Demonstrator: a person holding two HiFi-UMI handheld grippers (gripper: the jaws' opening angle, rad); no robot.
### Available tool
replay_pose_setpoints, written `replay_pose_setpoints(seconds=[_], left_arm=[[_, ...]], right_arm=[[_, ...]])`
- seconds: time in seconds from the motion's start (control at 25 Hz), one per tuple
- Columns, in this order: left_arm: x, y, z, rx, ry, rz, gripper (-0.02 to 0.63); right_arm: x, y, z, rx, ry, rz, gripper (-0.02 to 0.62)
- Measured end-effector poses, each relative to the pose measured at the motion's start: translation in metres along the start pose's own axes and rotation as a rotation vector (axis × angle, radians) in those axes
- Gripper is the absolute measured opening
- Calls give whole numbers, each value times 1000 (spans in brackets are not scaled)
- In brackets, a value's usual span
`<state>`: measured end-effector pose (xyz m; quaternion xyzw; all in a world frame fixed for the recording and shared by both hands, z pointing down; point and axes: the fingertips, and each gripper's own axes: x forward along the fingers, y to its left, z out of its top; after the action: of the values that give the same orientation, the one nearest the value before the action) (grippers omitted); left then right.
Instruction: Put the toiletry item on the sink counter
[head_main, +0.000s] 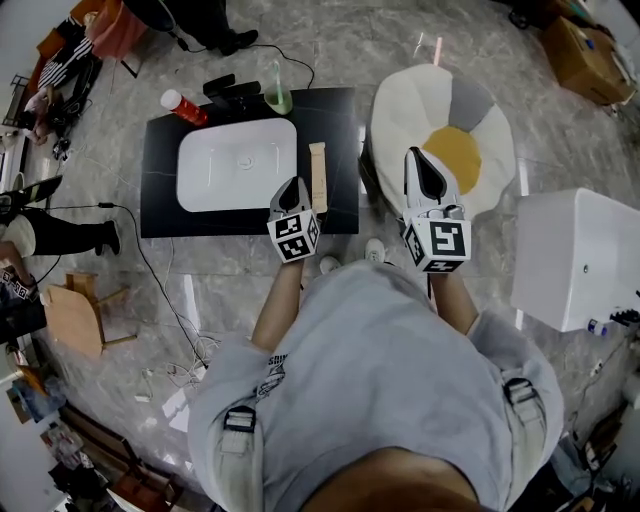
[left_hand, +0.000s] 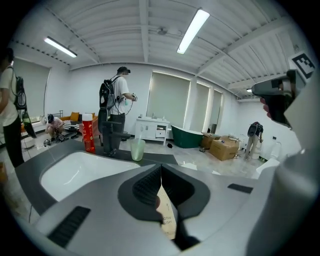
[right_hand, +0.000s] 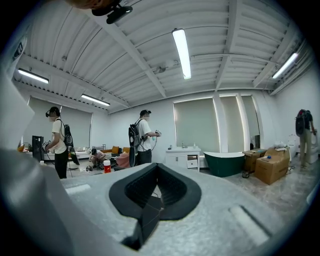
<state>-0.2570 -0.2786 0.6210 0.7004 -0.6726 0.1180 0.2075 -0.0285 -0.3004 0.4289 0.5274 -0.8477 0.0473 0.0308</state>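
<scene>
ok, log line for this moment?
left tool: shut on slim beige cardboard box | right tool: shut, empty | box over black sink counter, unreleased

One sink counter, one basin, one toothbrush box. One red bottle, one green cup, one beanbag.

A white-capped red bottle, a black tap and a green cup stand in a row, with a white, grey and yellow beanbag on the marble floor to their right and a white boxy unit further right.
</scene>
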Motion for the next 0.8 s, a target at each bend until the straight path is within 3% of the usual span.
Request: replay_pose_setpoints(seconds=[0.36, 0.8], left_arm=[[-27, 11, 35, 7, -78, 51, 5], [-66, 13, 98, 11, -250, 72, 5]], right_arm=[[8, 10, 9, -9, -24, 45, 5], [8, 13, 13, -8, -35, 63, 5]])
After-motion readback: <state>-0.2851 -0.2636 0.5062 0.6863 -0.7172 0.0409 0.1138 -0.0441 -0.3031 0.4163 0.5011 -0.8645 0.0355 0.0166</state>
